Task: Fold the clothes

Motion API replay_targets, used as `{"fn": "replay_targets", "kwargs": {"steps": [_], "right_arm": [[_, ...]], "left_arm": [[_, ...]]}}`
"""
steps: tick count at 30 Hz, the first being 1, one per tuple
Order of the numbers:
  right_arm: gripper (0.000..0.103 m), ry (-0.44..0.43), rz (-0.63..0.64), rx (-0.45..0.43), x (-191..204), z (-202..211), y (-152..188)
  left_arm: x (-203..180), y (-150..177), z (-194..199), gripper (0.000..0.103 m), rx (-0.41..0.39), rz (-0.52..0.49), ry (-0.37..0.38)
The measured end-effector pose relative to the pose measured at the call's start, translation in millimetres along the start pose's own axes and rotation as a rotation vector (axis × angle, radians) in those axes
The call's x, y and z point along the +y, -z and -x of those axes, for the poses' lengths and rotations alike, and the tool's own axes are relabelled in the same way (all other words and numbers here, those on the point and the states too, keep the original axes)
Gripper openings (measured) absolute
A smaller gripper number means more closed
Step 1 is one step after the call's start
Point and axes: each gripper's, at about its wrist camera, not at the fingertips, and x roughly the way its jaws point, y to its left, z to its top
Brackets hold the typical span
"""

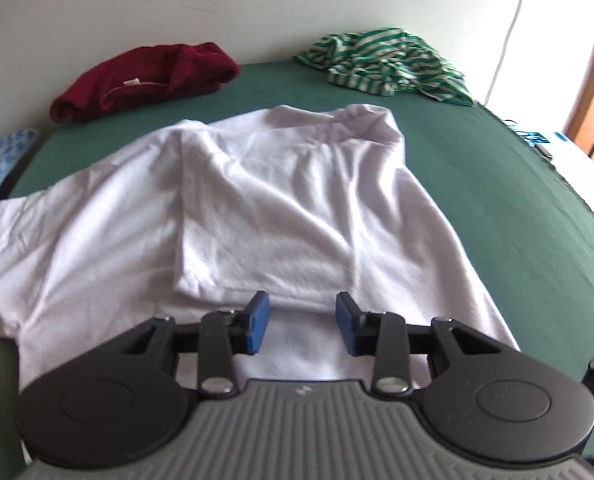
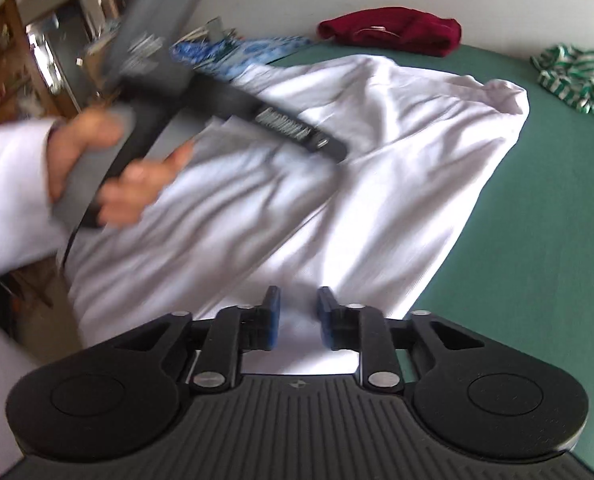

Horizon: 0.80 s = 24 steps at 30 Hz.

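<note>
A: Where do things stand with the shirt?

B: I see the white shirt [image 1: 281, 216] spread across the middle of the green bench [image 1: 517, 208], with one side panel already laid over toward the centre. I judge we're mid-fold: one flap is down, and the sleeve at 9 o'clock in my left view is still flat and unfolded.

A: And the tools?

B: My left hand-held gripper [image 1: 301, 322] hangs just over the near hem, jaws apart, nothing between the blue pads [image 1: 257, 322]. My right hand-held gripper [image 2: 297, 318] is the same, jaws apart and empty above the shirt's near edge. The right view is blurred, so I can't say whether either pad brushes the cloth.

A: What's next, you reckon?

B: Probably taking the unfolded side at 9 o'clock, or pinching the near hem at both corners to bring it up toward the collar at 12. Either calls for catching only the intended layers and lifting evenly, or the flap will slide.

A: Anything in the way?

B: A red garment [image 1: 145, 80] at 11 o'clock and a striped green one [image 1: 385, 62] at 1, both well apart from the shirt. Blue patterned cloth [image 1: 1, 164] sits off the bench edge at 9. In the right view my left hand [image 2: 109, 168] and its tool cross the shirt at 10 o'clock, so I'd mind the two colliding.
</note>
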Motion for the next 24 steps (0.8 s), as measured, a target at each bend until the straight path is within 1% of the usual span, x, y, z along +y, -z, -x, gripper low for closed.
{"fn": "replay_targets", "kwargs": {"steps": [1,3,6,8,9,10,11,13,15,16,18,21,24], "right_arm": [[0.027,0.004,-0.007,0.011,10.6,5.2,6.8],[0.027,-0.003,-0.040,0.032,30.0,15.2,20.6],[0.031,0.047,-0.087,0.047,62.6,29.1,39.9],[0.031,0.031,-0.158,0.075,81.4,35.6,50.9],[0.031,0.028,-0.179,0.090,90.7,38.3,57.0],[0.026,0.035,-0.189,0.119,99.7,38.9,62.9],[0.025,0.053,-0.201,0.135,107.3,39.9,68.6],[0.027,0.143,-0.262,0.118,112.9,43.0,78.1],[0.028,0.202,-0.335,0.084,114.6,43.1,81.8],[0.030,0.202,-0.340,0.064,118.6,40.7,80.3],[0.030,0.212,-0.335,0.033,127.3,33.9,76.7],[0.032,0.297,-0.257,0.048,141.8,11.2,70.0],[0.032,0.405,-0.283,0.081,138.9,-8.9,77.4]], "left_arm": [[-1.4,5.2,6.3,0.040,-0.002,-0.006,0.025],[-3.9,18.0,18.8,0.046,0.002,-0.032,0.087],[-14.6,43.2,38.8,0.046,0.011,-0.120,0.165],[-22.5,62.1,52.7,0.047,0.009,-0.190,0.213],[-26.1,71.5,59.0,0.051,0.010,-0.224,0.236],[-28.6,80.4,64.6,0.053,0.014,-0.251,0.256],[-29.9,87.8,69.1,0.054,0.020,-0.272,0.275],[-32.0,101.9,77.8,0.054,0.031,-0.311,0.311],[-33.9,110.7,85.5,0.061,0.032,-0.344,0.329],[-34.3,112.9,88.0,0.062,0.034,-0.358,0.333],[-33.2,113.6,91.3,0.064,0.038,-0.367,0.330],[-23.8,107.9,96.2,0.066,0.034,-0.334,0.315],[-10.7,103.3,101.3,0.071,0.029,-0.283,0.280]]}}
